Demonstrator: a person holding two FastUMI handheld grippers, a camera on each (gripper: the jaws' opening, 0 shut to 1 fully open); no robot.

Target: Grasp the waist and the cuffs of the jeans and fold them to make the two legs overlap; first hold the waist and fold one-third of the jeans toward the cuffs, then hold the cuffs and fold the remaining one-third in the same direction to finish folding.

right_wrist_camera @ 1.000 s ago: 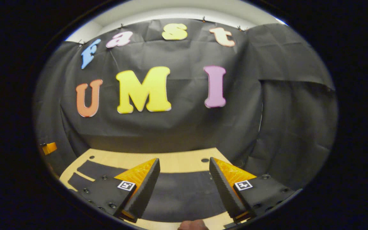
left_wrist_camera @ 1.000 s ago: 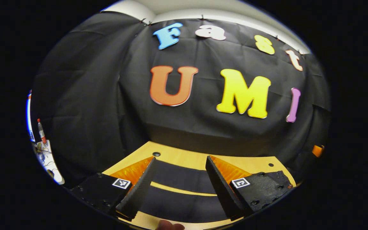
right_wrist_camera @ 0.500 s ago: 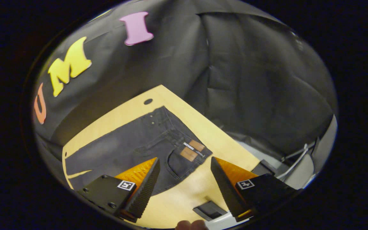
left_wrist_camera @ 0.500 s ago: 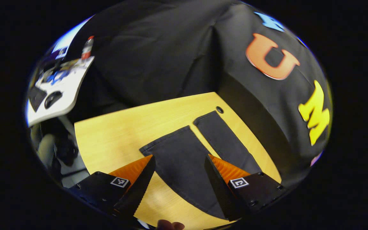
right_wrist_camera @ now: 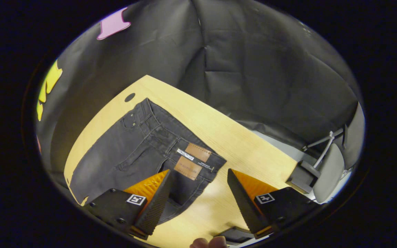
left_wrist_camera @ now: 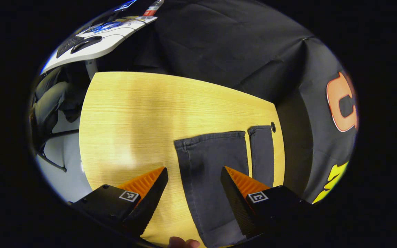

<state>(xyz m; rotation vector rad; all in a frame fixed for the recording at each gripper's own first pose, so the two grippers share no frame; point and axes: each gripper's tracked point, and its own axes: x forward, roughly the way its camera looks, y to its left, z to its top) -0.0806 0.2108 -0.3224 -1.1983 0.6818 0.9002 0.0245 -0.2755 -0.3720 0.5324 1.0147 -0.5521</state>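
Dark grey jeans lie flat on a light wooden table. In the left gripper view the two legs (left_wrist_camera: 212, 162) end in cuffs (left_wrist_camera: 210, 136) side by side, the near leg running between my fingers. My left gripper (left_wrist_camera: 193, 203) hovers open above that leg. In the right gripper view the waist (right_wrist_camera: 171, 137) with its brown patches (right_wrist_camera: 193, 160) lies ahead and left of my right gripper (right_wrist_camera: 198, 203), which is open and above the table beside the waist's near corner.
The wooden table (left_wrist_camera: 133, 113) has bare room left of the cuffs and right of the waist (right_wrist_camera: 240, 148). A white desk with clutter (left_wrist_camera: 91, 38) stands beyond the table's far end. A grey chair (right_wrist_camera: 326, 165) stands off the table's right edge.
Both grippers have tilted down and swung outward from facing the back wall: the left now looks over the cuffs, the right over the waist. Both stayed open.
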